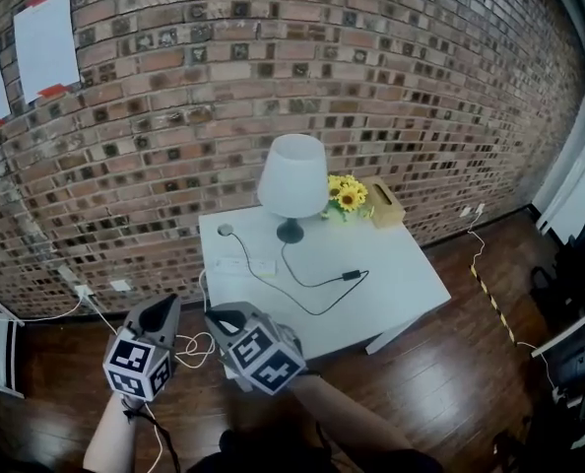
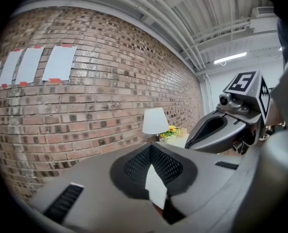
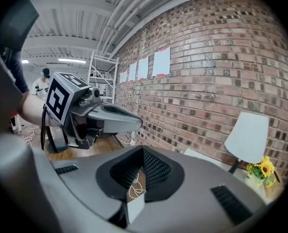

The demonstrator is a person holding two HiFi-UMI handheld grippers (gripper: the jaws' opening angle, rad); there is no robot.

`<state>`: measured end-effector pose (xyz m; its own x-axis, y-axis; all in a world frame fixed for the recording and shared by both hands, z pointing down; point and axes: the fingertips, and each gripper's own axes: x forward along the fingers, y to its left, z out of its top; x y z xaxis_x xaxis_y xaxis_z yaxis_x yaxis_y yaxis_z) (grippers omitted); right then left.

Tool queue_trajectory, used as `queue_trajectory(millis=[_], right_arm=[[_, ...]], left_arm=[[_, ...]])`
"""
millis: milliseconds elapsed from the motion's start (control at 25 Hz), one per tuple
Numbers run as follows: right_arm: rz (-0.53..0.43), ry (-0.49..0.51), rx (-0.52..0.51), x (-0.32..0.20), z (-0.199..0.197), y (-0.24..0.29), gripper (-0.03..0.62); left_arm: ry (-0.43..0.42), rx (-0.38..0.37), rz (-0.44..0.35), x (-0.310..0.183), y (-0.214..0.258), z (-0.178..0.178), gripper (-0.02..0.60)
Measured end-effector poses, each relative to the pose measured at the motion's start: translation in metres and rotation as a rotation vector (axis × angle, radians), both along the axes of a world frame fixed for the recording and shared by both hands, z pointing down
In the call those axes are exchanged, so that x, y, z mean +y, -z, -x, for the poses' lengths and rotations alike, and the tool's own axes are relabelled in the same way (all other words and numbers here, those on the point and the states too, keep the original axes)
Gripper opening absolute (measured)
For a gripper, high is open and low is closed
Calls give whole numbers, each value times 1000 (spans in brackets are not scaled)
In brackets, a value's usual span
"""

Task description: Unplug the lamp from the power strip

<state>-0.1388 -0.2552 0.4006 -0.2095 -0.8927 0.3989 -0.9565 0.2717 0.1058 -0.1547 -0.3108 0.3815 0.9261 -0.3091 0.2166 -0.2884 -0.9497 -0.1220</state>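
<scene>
A white-shaded lamp stands at the back of a white table. Its black cord loops across the top, past a small black block, to a white power strip near the left edge. Both grippers hang in the air in front of the table, short of its near edge. The left gripper is shut with nothing in it. The right gripper beside it also has its tips together and holds nothing. The lamp shows far ahead in the left gripper view, and the lamp sits at the right in the right gripper view.
Sunflowers and a wooden tissue box stand behind the lamp, against the brick wall. A small round object lies at the table's back left. White cables trail over the wooden floor from a wall outlet.
</scene>
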Motion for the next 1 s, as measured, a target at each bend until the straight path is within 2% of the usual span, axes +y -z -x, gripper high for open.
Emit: queue_trajectory(millis=[280, 560, 1000], right_arm=[[-44, -29, 29, -15, 23, 9, 3], [-77, -96, 54, -13, 26, 23, 3], [-113, -299, 83, 27, 23, 29, 3]], left_arm=[[-11, 25, 37, -18, -8, 21, 11], [-57, 74, 59, -20, -3, 26, 11], [-229, 87, 92, 18, -9, 19, 9]])
